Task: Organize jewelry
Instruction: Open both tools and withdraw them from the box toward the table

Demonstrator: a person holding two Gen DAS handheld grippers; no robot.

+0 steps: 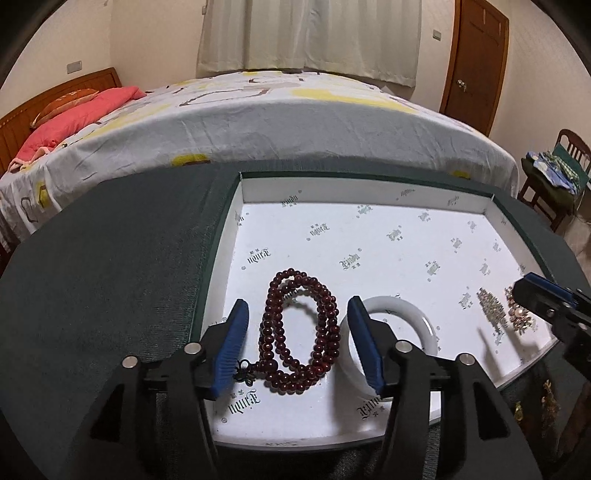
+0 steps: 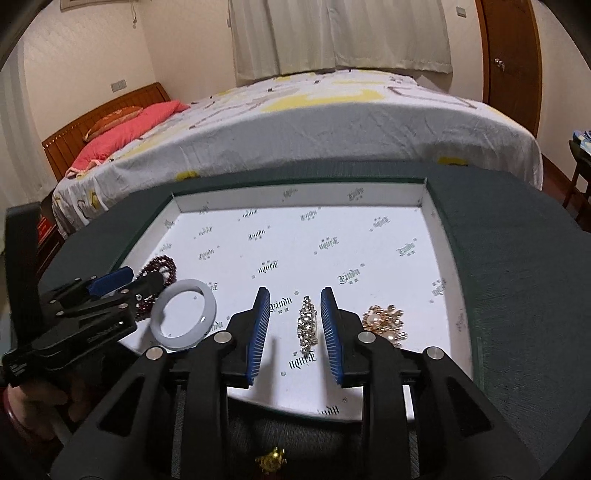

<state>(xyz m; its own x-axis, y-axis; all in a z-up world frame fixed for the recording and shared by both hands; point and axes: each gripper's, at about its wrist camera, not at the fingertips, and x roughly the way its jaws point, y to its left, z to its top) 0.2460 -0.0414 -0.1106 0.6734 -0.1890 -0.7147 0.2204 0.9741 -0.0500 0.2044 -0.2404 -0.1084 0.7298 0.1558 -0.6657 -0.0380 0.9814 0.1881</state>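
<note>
Beside a bed (image 2: 332,122), white-lined tray (image 2: 369,236) on dark green cloth (image 1: 110,266), both tools' jaws apart, empty

Bed (image 1: 280,122) with pink pillow (image 1: 74,122), cream curtains (image 1: 310,33), wooden door (image 1: 476,59), chair (image 1: 557,173).

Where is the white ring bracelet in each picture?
Left wrist view: the white bangle lies low, right of centre, partly behind the left gripper's right finger.
Right wrist view: it lies at lower left, beside the left gripper.
Shared landmark: the red bead string is right next to it.
</note>
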